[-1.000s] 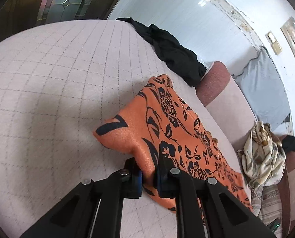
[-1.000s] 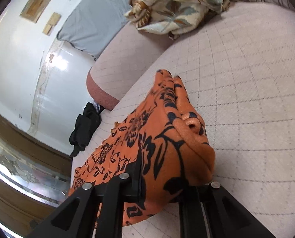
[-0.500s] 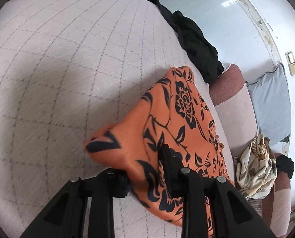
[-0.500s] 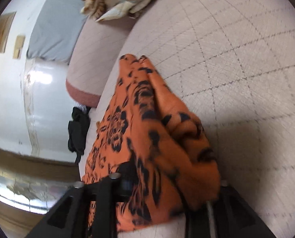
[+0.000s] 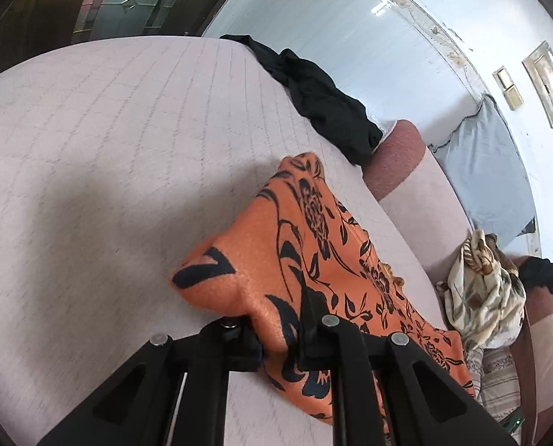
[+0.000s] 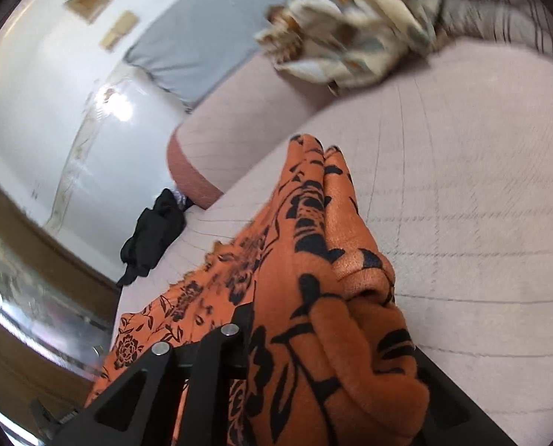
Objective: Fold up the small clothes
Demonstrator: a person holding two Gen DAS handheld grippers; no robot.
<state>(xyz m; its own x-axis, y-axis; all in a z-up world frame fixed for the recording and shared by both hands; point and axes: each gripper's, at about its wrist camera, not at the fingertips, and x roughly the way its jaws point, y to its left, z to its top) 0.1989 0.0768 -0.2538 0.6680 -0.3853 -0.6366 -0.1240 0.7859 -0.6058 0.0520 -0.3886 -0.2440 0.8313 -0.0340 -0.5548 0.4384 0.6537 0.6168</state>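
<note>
Gripping orange cloth [image 5: 313,252] edge, both tongs; bare cushion [image 5: 101,156] leftward.

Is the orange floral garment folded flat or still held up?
Held up, unfolded: both the left gripper and right gripper pinch the bunched orange garment above the bed.

Your left gripper [image 5: 276,334] enters from the bottom of the left wrist frame, its two black fingers [image 5: 324,330] angled up toward centre and pinched onto a fold of the orange cloth [image 5: 313,245], with only a narrow band of fabric between the jaws. Your right gripper [image 6: 313,364] comes up from the bottom of the right wrist frame; its left finger [image 6: 216,345] shows at lower centre-left, while the bunched cloth covers most of the right finger, which appears only as a dark edge at lower right. Fabric wedged between those jaws says you have them clamped on it.
</note>
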